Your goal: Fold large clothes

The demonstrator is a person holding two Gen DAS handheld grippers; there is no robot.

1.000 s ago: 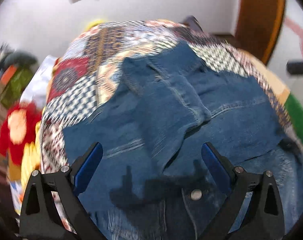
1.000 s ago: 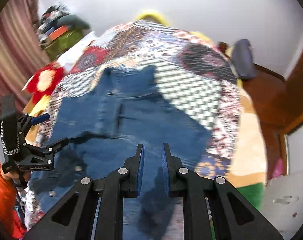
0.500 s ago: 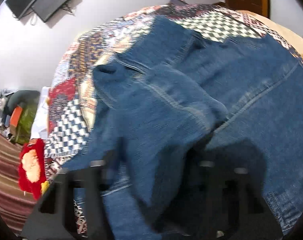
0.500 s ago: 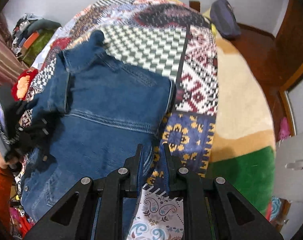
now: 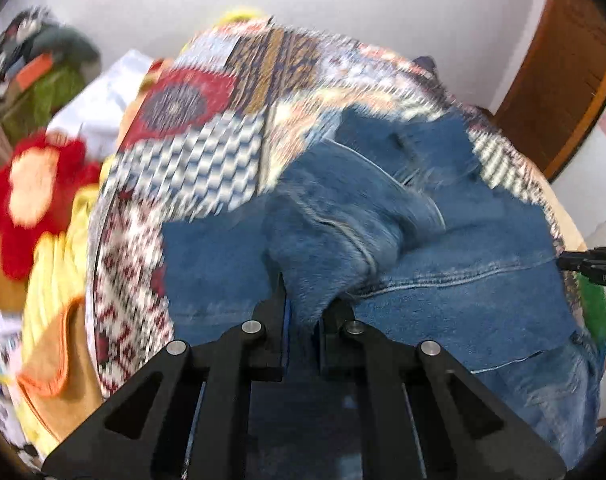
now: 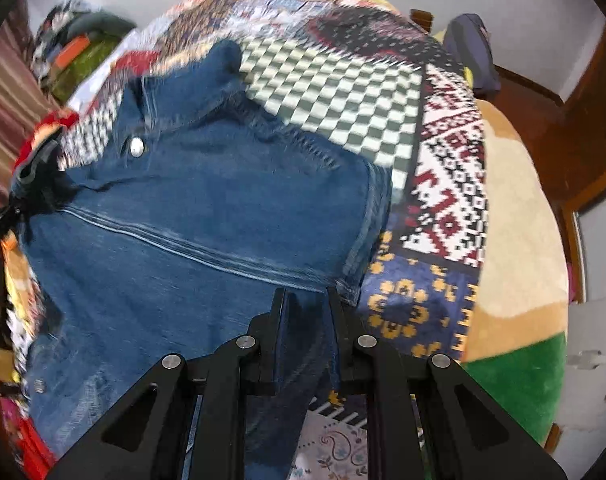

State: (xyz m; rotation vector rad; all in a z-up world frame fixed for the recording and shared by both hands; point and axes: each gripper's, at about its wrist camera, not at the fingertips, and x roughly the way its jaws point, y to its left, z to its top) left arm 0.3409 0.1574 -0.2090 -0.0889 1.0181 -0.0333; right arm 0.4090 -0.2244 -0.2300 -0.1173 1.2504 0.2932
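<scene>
A blue denim jacket (image 5: 443,264) lies spread on a patchwork bedspread (image 5: 231,152). My left gripper (image 5: 303,312) is shut on a bunched fold of the jacket's sleeve, which rises between the fingers. In the right wrist view the jacket (image 6: 207,216) fills the left and middle. My right gripper (image 6: 305,304) is shut on the jacket's right edge near the side seam. The left gripper shows at the far left of the right wrist view (image 6: 27,184), and the right gripper at the far right of the left wrist view (image 5: 595,266).
A red and yellow plush toy (image 5: 31,196) and yellow and orange cloths (image 5: 55,304) lie at the bed's left side. A pile of clothes (image 5: 39,76) sits by the wall. A wooden door (image 5: 559,80) stands at the right. A dark bag (image 6: 471,52) lies beyond the bed.
My left gripper was open above the jacket and has closed on the sleeve fold. My right gripper has moved to the jacket's right edge and now grips it.
</scene>
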